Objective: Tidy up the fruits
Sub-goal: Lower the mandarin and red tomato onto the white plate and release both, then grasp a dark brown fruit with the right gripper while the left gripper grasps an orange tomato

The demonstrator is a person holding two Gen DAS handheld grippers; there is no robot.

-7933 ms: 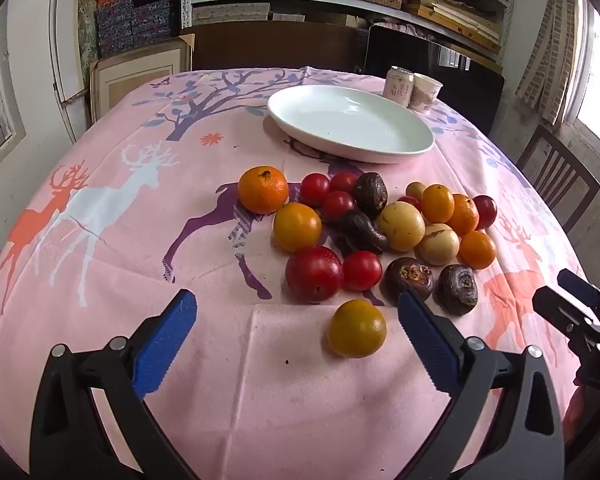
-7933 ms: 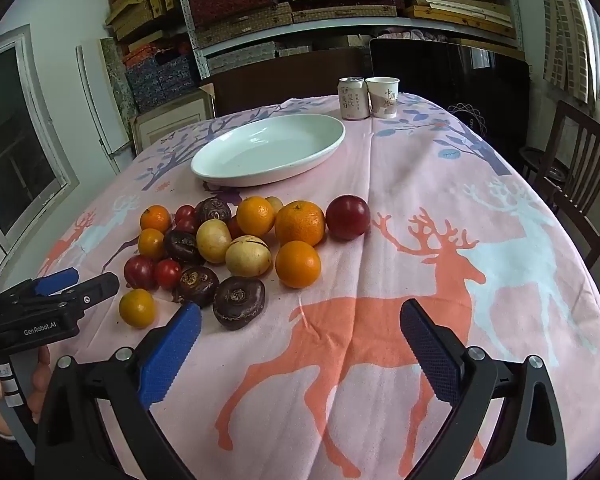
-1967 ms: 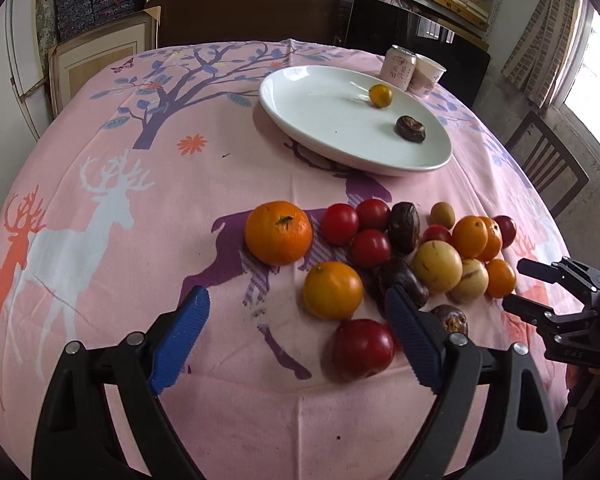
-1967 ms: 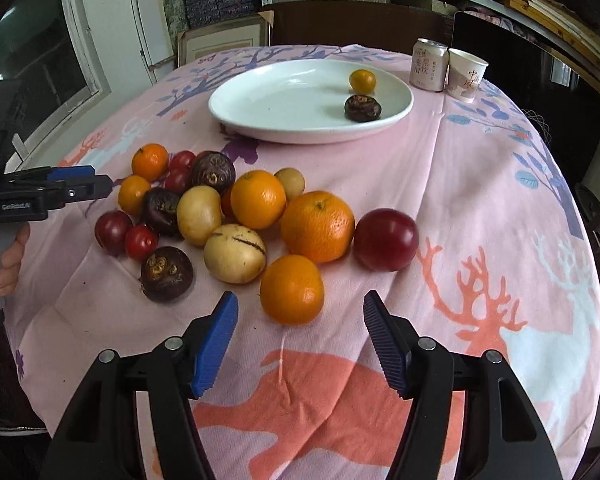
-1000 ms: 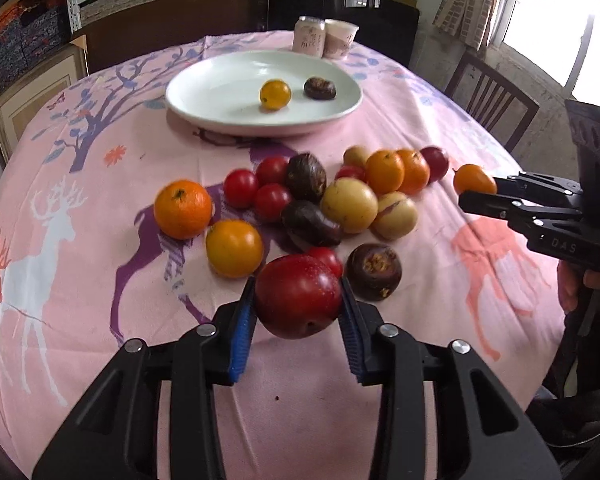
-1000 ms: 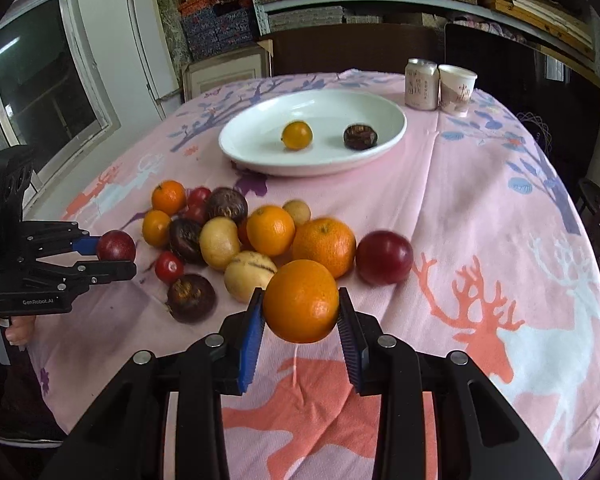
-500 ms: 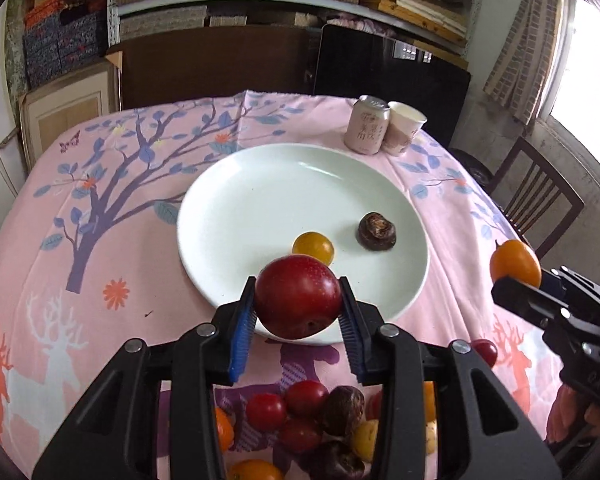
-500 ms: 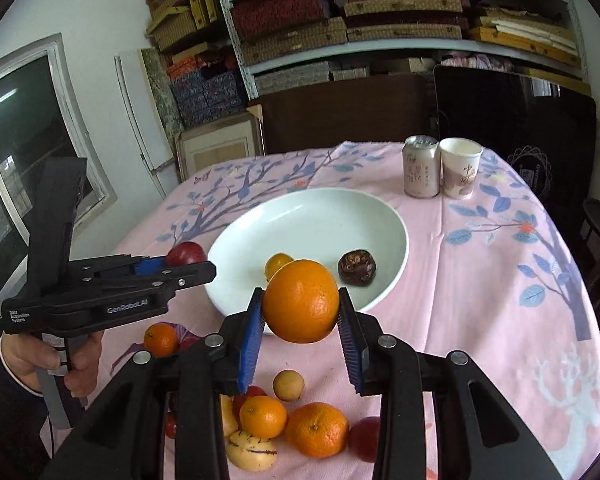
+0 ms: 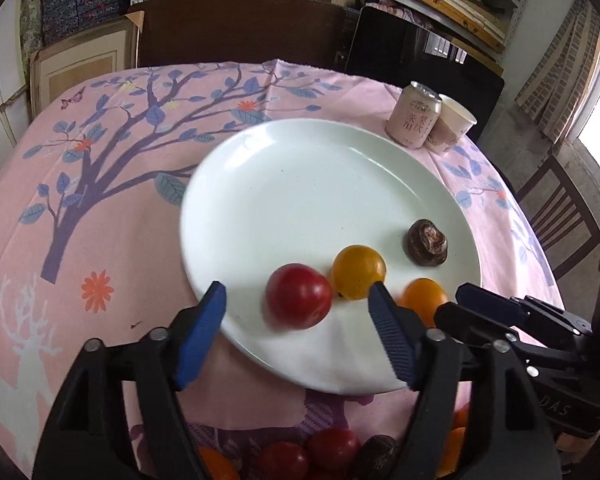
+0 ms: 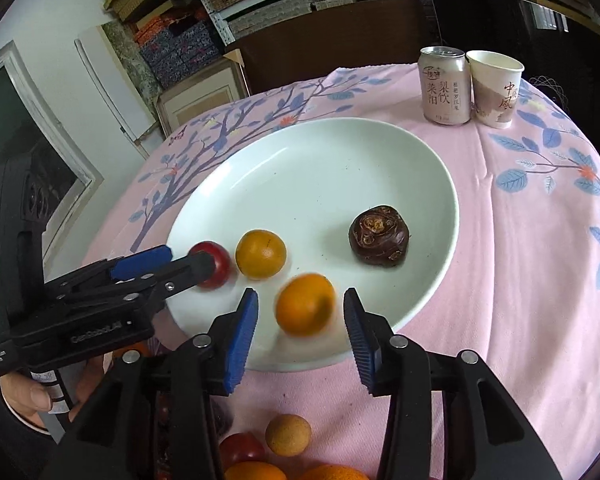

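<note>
A white plate [image 9: 300, 168] [image 10: 340, 152] sits on the pink tablecloth. On it lie a yellow tomato [image 9: 359, 272] [image 10: 261, 254] and a dark brown fruit [image 9: 427, 242] [image 10: 379, 236]. My left gripper [image 9: 298, 326] is open over the plate's near edge, with a red fruit [image 9: 299, 296] [image 10: 216, 264] loose between its blue fingers, blurred. My right gripper [image 10: 302, 326] is open, with an orange [image 10: 305, 310] [image 9: 424, 301] loose between its fingers, blurred, over the plate.
A pink drink can [image 10: 445, 86] [image 9: 415, 120] and a paper cup [image 10: 495, 88] [image 9: 450, 128] stand behind the plate. Several other fruits [image 10: 288, 436] [image 9: 332, 448] lie on the cloth below the grippers. A chair [image 9: 560, 216] stands at the right.
Both grippers have moved down to the plate and opened. The red fruit and the orange have left their grip and are in motion over the plate.
</note>
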